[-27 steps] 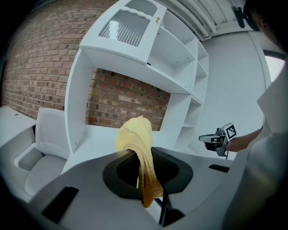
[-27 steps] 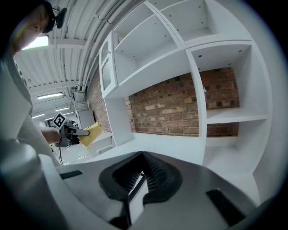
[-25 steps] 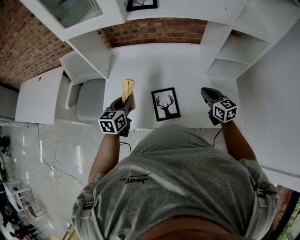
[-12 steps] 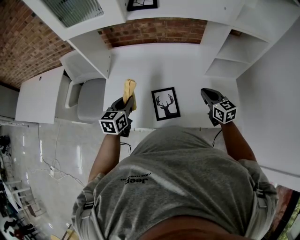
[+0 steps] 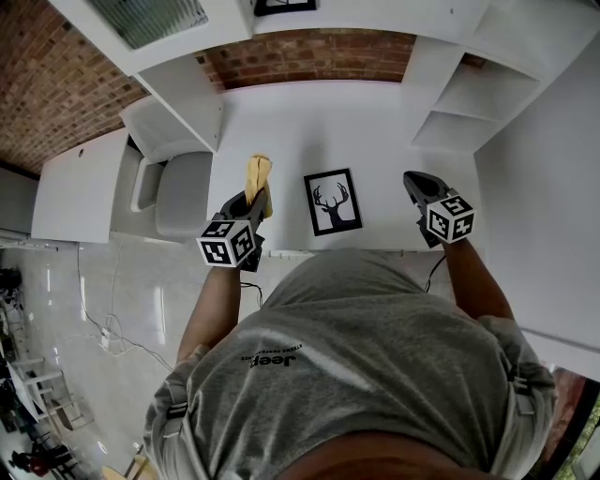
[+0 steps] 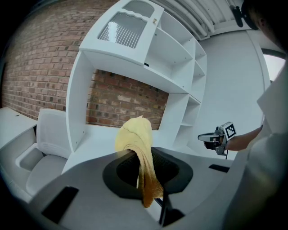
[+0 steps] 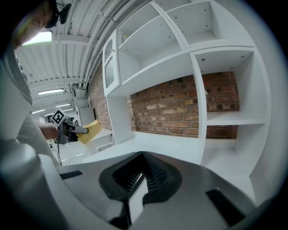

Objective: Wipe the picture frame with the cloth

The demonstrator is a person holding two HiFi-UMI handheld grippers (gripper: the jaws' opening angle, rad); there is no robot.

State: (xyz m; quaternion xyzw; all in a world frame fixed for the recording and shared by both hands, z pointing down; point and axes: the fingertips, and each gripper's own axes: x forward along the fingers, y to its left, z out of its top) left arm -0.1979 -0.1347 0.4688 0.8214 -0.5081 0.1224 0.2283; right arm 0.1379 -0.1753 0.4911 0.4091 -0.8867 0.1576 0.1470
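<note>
A black picture frame (image 5: 332, 201) with a deer print lies flat on the white desk (image 5: 309, 131), near its front edge. My left gripper (image 5: 253, 200) hangs left of the frame, shut on a yellow cloth (image 5: 256, 178) that sticks out past its tips; the cloth (image 6: 137, 150) bunches up and drapes between the jaws in the left gripper view. My right gripper (image 5: 418, 189) hovers right of the frame, jaws shut with nothing between them (image 7: 137, 182). Each gripper sees the other: the right gripper (image 6: 211, 138) and the left gripper (image 7: 72, 129) with its cloth (image 7: 91, 130).
White shelving (image 5: 464, 103) rises at the desk's right, and a white cabinet (image 5: 183, 94) at its left, against a brick wall (image 5: 309, 58). A grey chair (image 5: 178, 192) stands left of the desk. A second framed picture (image 5: 281, 7) sits on top of the unit.
Both grippers and the frame hold almost the same places; only the head view has shifted slightly.
</note>
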